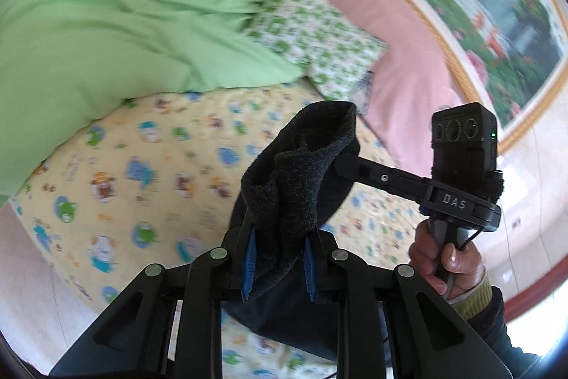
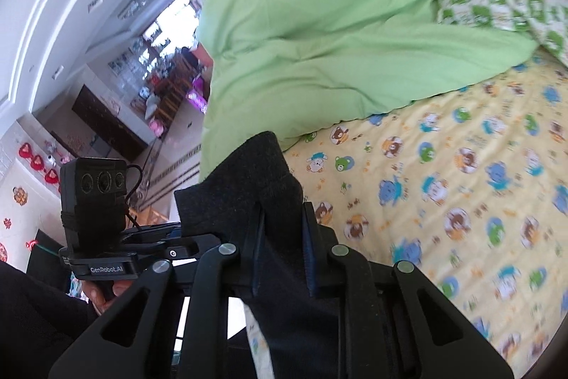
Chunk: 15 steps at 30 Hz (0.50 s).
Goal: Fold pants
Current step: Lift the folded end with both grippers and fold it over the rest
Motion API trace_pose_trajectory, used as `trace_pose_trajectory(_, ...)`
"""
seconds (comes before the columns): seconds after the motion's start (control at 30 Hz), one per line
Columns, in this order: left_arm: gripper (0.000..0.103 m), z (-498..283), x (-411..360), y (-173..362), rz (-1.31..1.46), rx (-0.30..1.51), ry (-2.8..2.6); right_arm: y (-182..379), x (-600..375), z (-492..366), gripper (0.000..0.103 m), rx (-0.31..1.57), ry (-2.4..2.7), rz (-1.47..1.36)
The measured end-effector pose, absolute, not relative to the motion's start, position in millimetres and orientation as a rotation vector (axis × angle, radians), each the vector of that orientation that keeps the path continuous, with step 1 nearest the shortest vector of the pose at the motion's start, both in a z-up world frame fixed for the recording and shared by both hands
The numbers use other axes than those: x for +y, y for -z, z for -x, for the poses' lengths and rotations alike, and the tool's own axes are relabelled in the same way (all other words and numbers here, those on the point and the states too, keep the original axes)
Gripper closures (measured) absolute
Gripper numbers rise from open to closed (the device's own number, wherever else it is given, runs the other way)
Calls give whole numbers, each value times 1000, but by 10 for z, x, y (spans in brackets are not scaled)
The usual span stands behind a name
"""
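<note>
Pants (image 1: 294, 187) pinched by left hand-held gripper (image 1: 280, 267) and right hand-held gripper (image 2: 282, 258), raised above cartoon-print bed sheet (image 1: 142, 173).

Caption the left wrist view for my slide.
Left tool and right tool both clamp dark pants above cartoon-print bedsheet.

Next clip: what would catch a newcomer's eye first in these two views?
Dark charcoal knit pants, bunched in the left hand-held gripper at centre, with the right hand-held gripper also shut on the fabric. Beneath lies a yellow bedsheet printed with cartoon animals. Behind it, a plain lime-green duvet is heaped up.
</note>
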State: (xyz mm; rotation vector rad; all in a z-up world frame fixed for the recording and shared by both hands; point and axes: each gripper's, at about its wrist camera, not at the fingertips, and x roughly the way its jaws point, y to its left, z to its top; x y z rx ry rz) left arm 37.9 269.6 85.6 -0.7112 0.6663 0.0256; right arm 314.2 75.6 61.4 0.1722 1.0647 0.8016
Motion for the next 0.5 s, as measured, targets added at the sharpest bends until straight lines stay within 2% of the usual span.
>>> trace_pose_trajectory(0.27, 82, -406, 1948, -1097, 608, 679, 140, -951, 135, -2546, 84, 991, -733, -205)
trace_pose_trajectory(0.5, 82, -494, 1251, -997, 540, 756, 264, -936, -397, -2028, 85, 970, -647, -250)
